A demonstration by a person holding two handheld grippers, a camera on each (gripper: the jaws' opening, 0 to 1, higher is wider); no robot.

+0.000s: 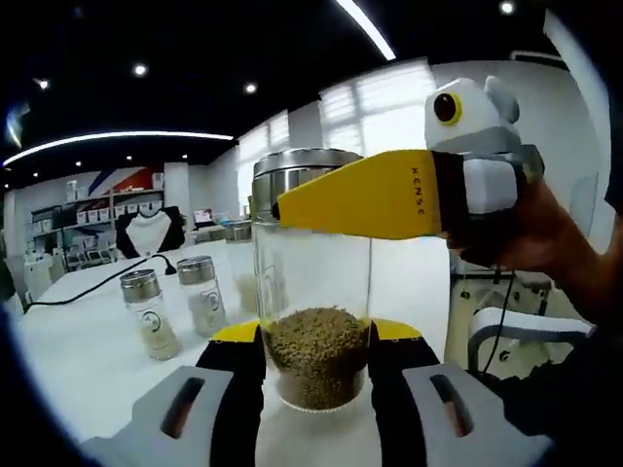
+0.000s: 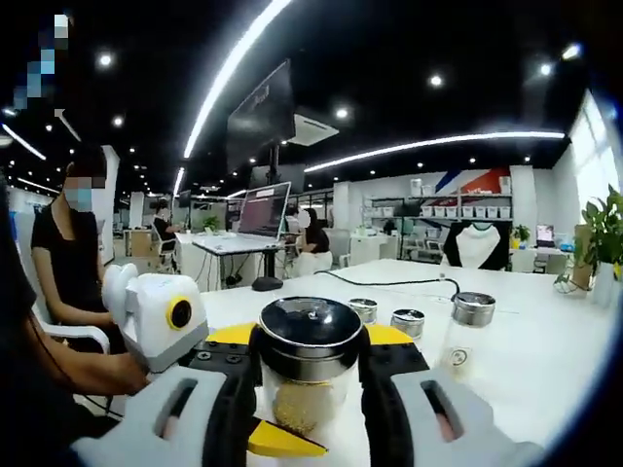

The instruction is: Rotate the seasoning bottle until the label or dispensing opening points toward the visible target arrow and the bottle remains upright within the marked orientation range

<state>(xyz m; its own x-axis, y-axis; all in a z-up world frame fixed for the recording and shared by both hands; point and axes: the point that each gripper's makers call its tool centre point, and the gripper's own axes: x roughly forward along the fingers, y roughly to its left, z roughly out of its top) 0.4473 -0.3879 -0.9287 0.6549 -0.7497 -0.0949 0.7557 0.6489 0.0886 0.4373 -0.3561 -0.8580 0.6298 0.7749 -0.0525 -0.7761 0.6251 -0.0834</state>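
Now the seasoning bottle [image 1: 313, 292] stands upright on the white table [image 1: 88, 350], left gripper [image 1: 313, 365] clamped low, right gripper [image 2: 310, 375] clamped around its lid [image 2: 310, 336]; mid-rotation, next twist needs steady verticality.

1. The left gripper [image 1: 316, 365] has its two jaws closed against the lower sides of the seasoning bottle [image 1: 313, 321].
2. The right gripper [image 2: 310, 375] clamps the same bottle just below its lid.
3. A hand [image 1: 531, 229] holds the right gripper from behind.
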